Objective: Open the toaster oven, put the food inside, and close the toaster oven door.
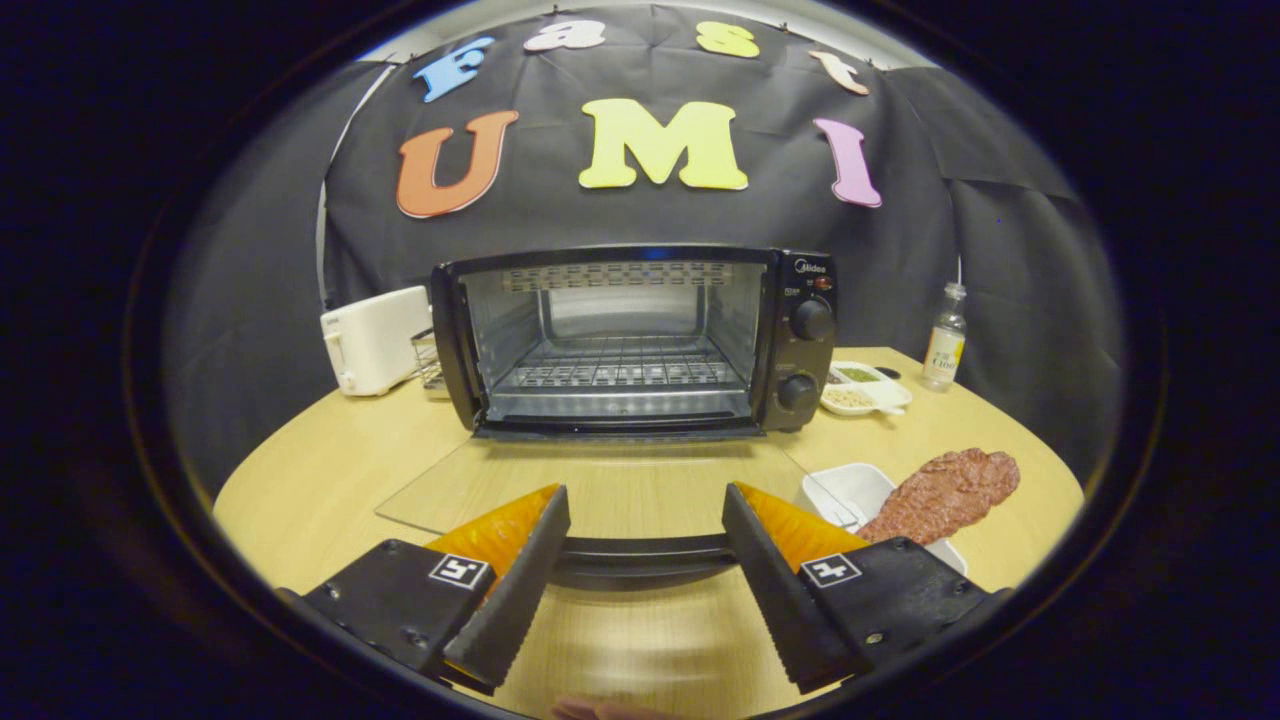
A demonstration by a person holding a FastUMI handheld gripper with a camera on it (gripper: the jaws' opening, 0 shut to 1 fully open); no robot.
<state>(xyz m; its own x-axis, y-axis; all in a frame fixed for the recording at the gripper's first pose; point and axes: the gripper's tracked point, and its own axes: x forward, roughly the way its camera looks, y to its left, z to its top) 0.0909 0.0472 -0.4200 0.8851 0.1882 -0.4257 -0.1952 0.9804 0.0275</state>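
Observation:
The black toaster oven [800, 340] stands at the back of the round wooden table [300, 470] with its glass door [600, 485] folded flat down toward me. Inside, a wire rack [620, 365] is bare. The door's dark handle [640, 560] lies across the gap between my fingers. My gripper [645, 520] is open, its fingers on either side of the handle and not pressing it. The food, a reddish-brown slab of meat [945, 490], rests on a white dish [850, 490] to the right of the door, beside my right finger.
A white toaster [372, 340] stands left of the oven. Right of the oven are a white divided dish with seasonings [865, 387] and a small bottle [945, 340]. Black cloth walls the booth behind. A fingertip [600, 710] shows at the near edge.

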